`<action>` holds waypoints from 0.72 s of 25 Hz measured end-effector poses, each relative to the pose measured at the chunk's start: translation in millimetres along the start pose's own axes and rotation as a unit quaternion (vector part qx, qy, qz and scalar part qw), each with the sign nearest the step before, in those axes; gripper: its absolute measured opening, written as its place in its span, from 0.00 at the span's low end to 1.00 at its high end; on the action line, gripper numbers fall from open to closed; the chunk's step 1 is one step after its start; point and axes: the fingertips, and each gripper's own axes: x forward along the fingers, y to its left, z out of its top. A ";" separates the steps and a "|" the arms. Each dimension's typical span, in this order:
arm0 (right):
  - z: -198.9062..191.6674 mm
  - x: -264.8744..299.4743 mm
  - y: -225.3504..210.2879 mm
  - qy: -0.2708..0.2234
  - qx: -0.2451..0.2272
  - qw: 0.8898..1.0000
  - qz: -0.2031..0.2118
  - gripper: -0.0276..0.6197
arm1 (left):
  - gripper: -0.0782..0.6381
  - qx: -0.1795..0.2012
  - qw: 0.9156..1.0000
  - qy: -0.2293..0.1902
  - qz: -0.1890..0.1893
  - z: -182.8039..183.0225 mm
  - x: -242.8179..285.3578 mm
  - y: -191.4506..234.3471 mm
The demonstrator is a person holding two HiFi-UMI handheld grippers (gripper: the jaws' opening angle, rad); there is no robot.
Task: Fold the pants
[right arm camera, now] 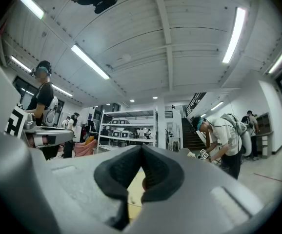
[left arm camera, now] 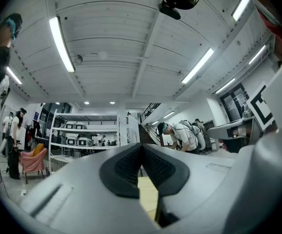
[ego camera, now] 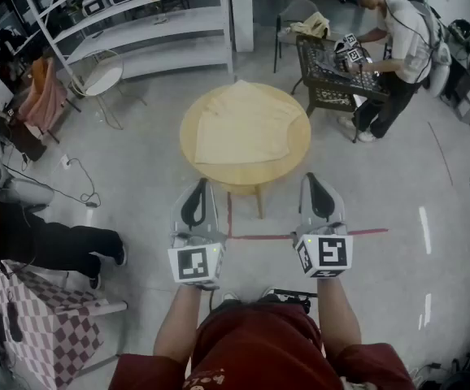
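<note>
Pale yellow pants [ego camera: 243, 124] lie folded into a flat bundle on a round wooden table [ego camera: 300, 140] in the head view. My left gripper [ego camera: 199, 187] hangs shut and empty over the floor, short of the table's near edge. My right gripper [ego camera: 315, 180] is level with it to the right, also shut with nothing held. In the left gripper view the black pads [left arm camera: 142, 155] meet at the tip, with a strip of table below. The right gripper view shows the right gripper [right arm camera: 141, 156] the same way.
A white shelving rack [ego camera: 145, 19] stands at the back left. A person bends over a dark table [ego camera: 332, 75] at the back right. A pink chair [ego camera: 44, 96] and a checked seat [ego camera: 40, 323] sit to the left. Red tape [ego camera: 300, 236] marks the floor.
</note>
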 end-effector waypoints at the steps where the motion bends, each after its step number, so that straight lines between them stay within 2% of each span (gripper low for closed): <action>1: 0.2 -1.6 -4.3 0.001 0.001 1.000 0.002 0.05 | 0.12 0.000 1.000 0.002 0.000 0.1 1.8 -5.6; 13: -6.8 -21.3 -67.6 -0.001 0.014 1.000 0.004 0.05 | 0.12 0.013 1.000 0.009 0.010 -0.1 19.0 -70.7; 18: -11.7 -23.3 -72.2 -0.003 0.020 0.999 0.025 0.05 | 0.12 0.014 1.000 0.004 0.024 4.9 14.9 -89.6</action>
